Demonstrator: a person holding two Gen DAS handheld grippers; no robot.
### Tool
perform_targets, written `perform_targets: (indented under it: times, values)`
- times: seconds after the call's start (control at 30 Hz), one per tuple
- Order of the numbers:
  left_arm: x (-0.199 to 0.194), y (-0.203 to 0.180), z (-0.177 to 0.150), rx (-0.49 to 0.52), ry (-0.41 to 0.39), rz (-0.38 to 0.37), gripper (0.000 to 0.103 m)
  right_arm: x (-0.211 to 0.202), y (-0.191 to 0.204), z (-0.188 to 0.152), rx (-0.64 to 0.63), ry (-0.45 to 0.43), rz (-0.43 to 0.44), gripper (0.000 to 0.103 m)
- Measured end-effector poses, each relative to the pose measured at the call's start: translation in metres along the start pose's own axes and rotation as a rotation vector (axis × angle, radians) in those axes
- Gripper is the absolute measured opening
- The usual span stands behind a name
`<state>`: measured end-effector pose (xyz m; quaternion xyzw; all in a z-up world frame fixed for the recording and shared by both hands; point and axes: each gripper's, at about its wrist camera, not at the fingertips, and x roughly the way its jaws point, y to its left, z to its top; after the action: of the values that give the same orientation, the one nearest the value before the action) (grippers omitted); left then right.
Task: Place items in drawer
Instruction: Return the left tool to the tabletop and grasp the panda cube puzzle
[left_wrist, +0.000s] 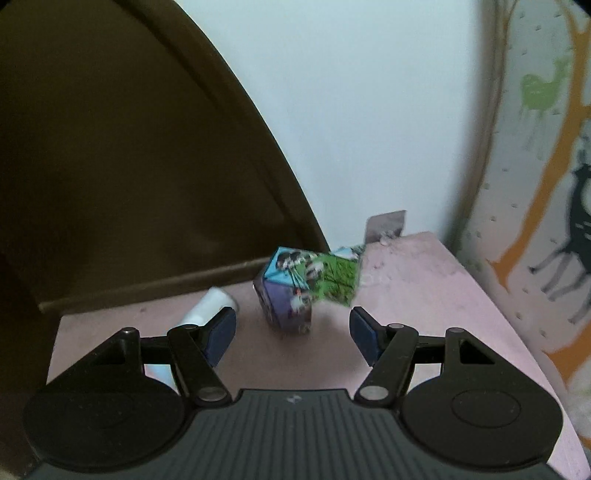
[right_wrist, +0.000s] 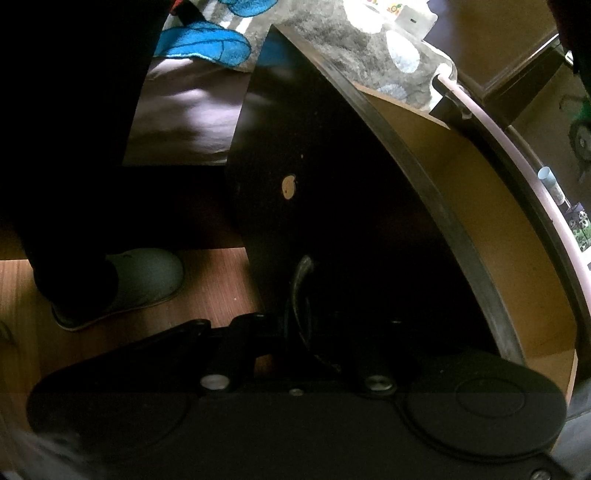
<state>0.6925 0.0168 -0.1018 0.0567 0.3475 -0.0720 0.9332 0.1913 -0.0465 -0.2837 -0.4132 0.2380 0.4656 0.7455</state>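
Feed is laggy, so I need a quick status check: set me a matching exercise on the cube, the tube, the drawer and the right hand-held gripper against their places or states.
Things:
1. picture cube
2. white tube
3. drawer
4. right hand-held gripper

Places or states:
A. pulled open
B. lying partly hidden behind a finger of the left hand-held gripper
C. shut on the drawer handle
D. on the pink tabletop, centred ahead of open jaws

Pairs: 1-D, 2-B, 3-A, 4-C
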Motion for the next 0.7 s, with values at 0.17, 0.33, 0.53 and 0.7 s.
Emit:
perform_targets:
  times: [0.17, 0.33, 0.53, 0.7]
  values:
    - [0.033, -0.005, 0.000, 0.014, 0.024, 0.016, 0.067, 0.000, -0.001, -0.001, -0.002, -0.005, 0.003, 0.006]
    - [0.055, -0.009, -0.004, 0.016, 0.026, 0.038, 0.067, -0.001, 0.000, -0.001, -0.003, -0.007, 0.002, 0.006]
    - [0.069, -0.008, -0.007, 0.005, 0.025, 0.069, 0.034, -0.001, 0.000, -0.001, -0.004, -0.009, 0.002, 0.006]
    - [0.055, -0.015, -0.014, 0.067, 0.035, 0.070, 0.028, -0.002, 0.000, -0.001, -0.005, -0.009, 0.002, 0.004]
